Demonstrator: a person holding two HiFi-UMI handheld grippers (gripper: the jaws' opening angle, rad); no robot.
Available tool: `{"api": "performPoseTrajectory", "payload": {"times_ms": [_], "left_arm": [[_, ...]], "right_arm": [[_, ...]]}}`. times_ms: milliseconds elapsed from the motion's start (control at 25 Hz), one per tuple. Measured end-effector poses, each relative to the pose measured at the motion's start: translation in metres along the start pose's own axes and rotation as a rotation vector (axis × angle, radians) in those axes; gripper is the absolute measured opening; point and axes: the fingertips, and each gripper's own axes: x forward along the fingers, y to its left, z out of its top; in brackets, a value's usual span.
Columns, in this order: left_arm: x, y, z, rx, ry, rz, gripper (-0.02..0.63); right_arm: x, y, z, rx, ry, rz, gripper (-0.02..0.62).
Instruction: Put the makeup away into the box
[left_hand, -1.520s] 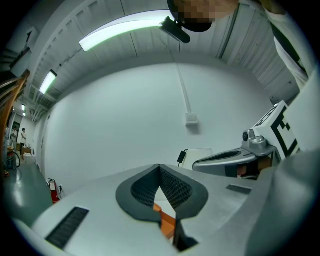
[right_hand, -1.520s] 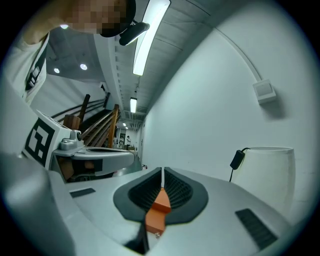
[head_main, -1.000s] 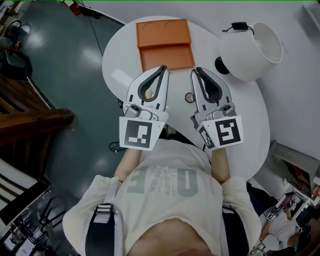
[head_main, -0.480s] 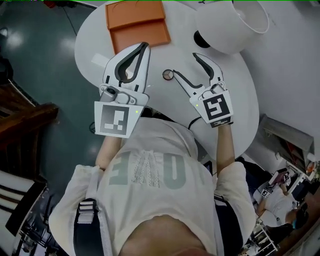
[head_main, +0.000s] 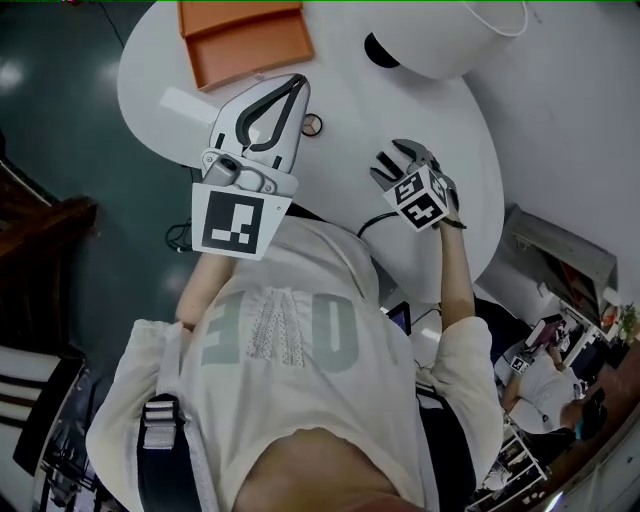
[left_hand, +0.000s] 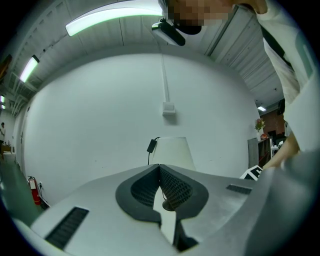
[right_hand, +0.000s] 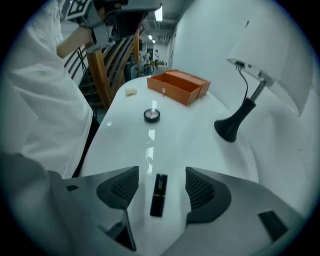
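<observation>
Lipstick (right_hand: 158, 196): likely light, rigid, slick; pinching mid-barrel | right hand-held gripper (right_hand: 161, 173): jaws just opening wide, straddling it untouched | left hand-held gripper (left_hand: 159, 167): resting closed

**White table: items resting on it**

Table (head_main: 440, 130): white, glossy, rounded outline.
- Orange box (head_main: 245, 40): lying open, upper left of the head view.
- Lamp (right_hand: 234, 125): black foot, white shade, upper right of the head view.
- Small round pot (head_main: 312, 124): near the box, apart from it.
- Pale flat piece (head_main: 186, 101): at the table's left edge, beside the box.
- Black lipstick tube (right_hand: 158, 195): lying flat, lower middle of the right gripper view.
</observation>
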Motion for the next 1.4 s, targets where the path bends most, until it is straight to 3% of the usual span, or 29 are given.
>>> {"api": "performPoseTrajectory", "payload": {"times_ms": [160,400,600,720,880,1120,1280,1400], "left_arm": [[0.001,-0.003,-0.006,0.02,0.026,-0.007,0.006],[0.002,-0.003,-0.01,0.037,0.042,-0.002,0.006],[0.001,-0.006,-0.01,0.039,0.05,0.001,0.006],[0.001,-0.006,-0.011,0.047,0.056,0.006,0.006],[0.0,0.0,-0.009,0.039,0.055,0.036,0.006],[-0.007,0.017,-0.005,-0.004,0.055,0.084,0.006],[-0.013,0.03,-0.004,-0.005,0.069,0.115,0.006],[-0.013,0.036,0.002,-0.014,0.053,0.14,0.006]], "right_arm": [[0.017,0.006,-0.042,0.033,0.106,0.033,0.251],[0.022,0.015,-0.052,0.095,0.119,0.097,0.103],[0.022,0.015,-0.051,0.074,0.149,0.121,0.1],[0.017,0.008,-0.036,0.047,0.116,0.102,0.1],[-0.008,-0.009,0.029,0.068,-0.112,0.026,0.097],[-0.102,-0.016,0.165,0.161,-0.623,-0.056,0.095],[-0.162,-0.008,0.223,0.223,-0.935,-0.02,0.095],[-0.187,-0.005,0.24,0.251,-1.06,-0.005,0.094]]}}
